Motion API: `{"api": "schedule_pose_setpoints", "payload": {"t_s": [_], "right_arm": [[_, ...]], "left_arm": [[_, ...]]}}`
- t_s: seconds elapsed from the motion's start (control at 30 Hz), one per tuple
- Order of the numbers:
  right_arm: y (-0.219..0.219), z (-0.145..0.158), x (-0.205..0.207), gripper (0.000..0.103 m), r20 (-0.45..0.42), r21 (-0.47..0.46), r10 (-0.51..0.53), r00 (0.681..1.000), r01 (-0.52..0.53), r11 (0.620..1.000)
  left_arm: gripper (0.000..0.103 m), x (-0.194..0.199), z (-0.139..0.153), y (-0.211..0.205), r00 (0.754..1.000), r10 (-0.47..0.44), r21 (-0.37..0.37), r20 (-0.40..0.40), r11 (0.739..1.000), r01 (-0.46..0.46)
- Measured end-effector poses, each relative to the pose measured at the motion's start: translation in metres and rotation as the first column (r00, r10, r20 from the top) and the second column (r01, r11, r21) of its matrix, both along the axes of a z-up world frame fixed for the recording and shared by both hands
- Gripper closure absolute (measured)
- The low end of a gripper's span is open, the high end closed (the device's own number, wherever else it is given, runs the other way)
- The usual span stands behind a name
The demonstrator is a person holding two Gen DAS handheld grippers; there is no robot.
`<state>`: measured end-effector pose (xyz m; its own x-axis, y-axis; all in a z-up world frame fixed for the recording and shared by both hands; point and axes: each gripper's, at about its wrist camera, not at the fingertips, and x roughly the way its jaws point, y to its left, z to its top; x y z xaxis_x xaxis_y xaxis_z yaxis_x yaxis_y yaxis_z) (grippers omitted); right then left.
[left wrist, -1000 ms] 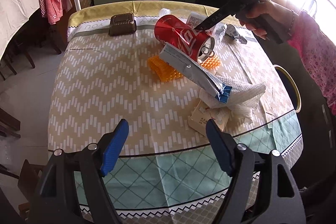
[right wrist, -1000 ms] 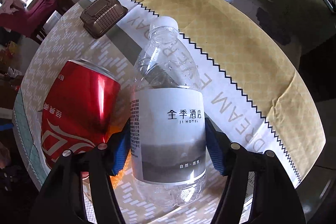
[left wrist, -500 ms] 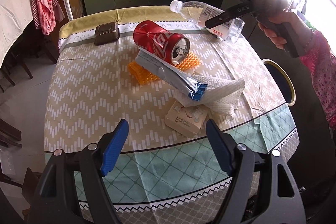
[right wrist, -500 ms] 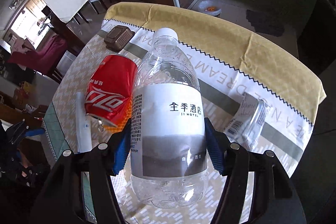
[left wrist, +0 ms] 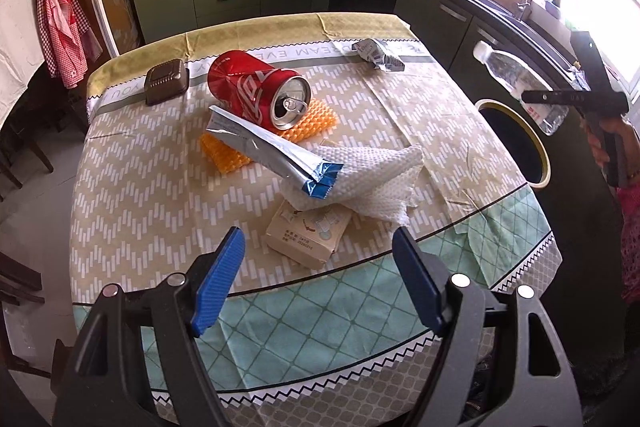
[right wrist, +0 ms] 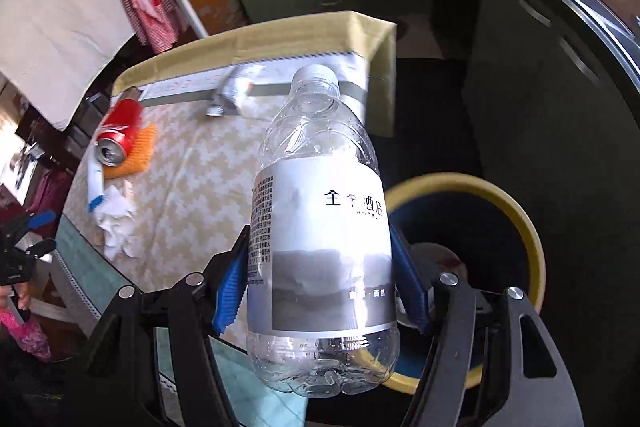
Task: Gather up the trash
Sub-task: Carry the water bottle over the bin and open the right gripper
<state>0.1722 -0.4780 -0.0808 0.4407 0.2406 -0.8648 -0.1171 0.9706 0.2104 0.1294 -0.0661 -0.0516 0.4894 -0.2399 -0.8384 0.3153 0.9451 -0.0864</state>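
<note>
Right wrist view: bin (right wrist: 516, 211) partly hidden behind the clear bottle (right wrist: 320, 227); what lies inside the bin is dark, can't tell. Bottle label print smeared, small text unreadable. Silver wrapper (right wrist: 228, 95) at the table's far edge blurred. Left gripper (right wrist: 24, 251) cut by the left frame edge.

Left wrist view: right gripper (left wrist: 576, 97) mostly covered by its own body, bottle base behind it; the hand (left wrist: 616, 143) cut by the right edge. Orange mat (left wrist: 308, 123) largely under the red can (left wrist: 256, 91) and foil packet (left wrist: 264, 147). Small carton (left wrist: 308, 237) partly under the paper towel (left wrist: 372, 171), print too small. Window area blown out.
</note>
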Motion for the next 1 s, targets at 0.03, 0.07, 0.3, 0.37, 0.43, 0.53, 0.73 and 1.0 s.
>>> {"api": "schedule_pose_setpoints", "payload": {"t_s": [0.03,0.07,0.3,0.37,0.43,0.53,0.73,1.0], "right_arm": [[-0.015,-0.009,-0.006,0.038,-0.013,-0.002,-0.034,0.999,0.034,0.999],[-0.029,-0.019,-0.011,0.038,-0.026,-0.016,-0.066,0.997,0.065,0.998],[-0.083,-0.088,-0.016,0.038,-0.097,-0.09,-0.211,0.973,0.203,0.975],[-0.09,-0.103,-0.012,0.036,-0.114,-0.126,-0.243,0.963,0.229,0.965],[-0.094,-0.108,-0.01,0.03,-0.102,-0.132,-0.276,0.956,0.262,0.956],[-0.099,-0.104,-0.014,0.03,-0.089,-0.067,-0.302,0.949,0.296,0.953],[-0.082,-0.079,-0.024,0.03,-0.065,0.003,-0.29,0.955,0.291,0.957],[-0.058,-0.074,-0.029,0.027,-0.05,0.048,-0.216,0.975,0.219,0.975]], "left_arm": [[0.031,0.0,0.0,-0.003,1.0,-0.006,0.002,0.0,1.0,0.006],[0.031,0.0,0.0,-0.007,1.0,-0.011,0.005,0.0,1.0,0.011],[0.031,-0.003,0.003,-0.026,0.999,-0.045,0.038,0.008,0.998,0.045],[0.031,-0.003,0.004,-0.028,0.999,-0.046,0.048,0.009,0.998,0.046],[0.03,-0.003,0.005,-0.028,0.999,-0.044,0.058,0.009,0.997,0.043],[0.028,0.0,0.005,-0.027,0.999,-0.033,0.075,0.006,0.997,0.032],[0.028,0.022,0.009,-0.025,0.999,-0.002,0.087,-0.034,0.996,0.005],[0.028,0.09,0.027,-0.02,0.984,0.102,0.041,-0.146,0.994,-0.097]]}}
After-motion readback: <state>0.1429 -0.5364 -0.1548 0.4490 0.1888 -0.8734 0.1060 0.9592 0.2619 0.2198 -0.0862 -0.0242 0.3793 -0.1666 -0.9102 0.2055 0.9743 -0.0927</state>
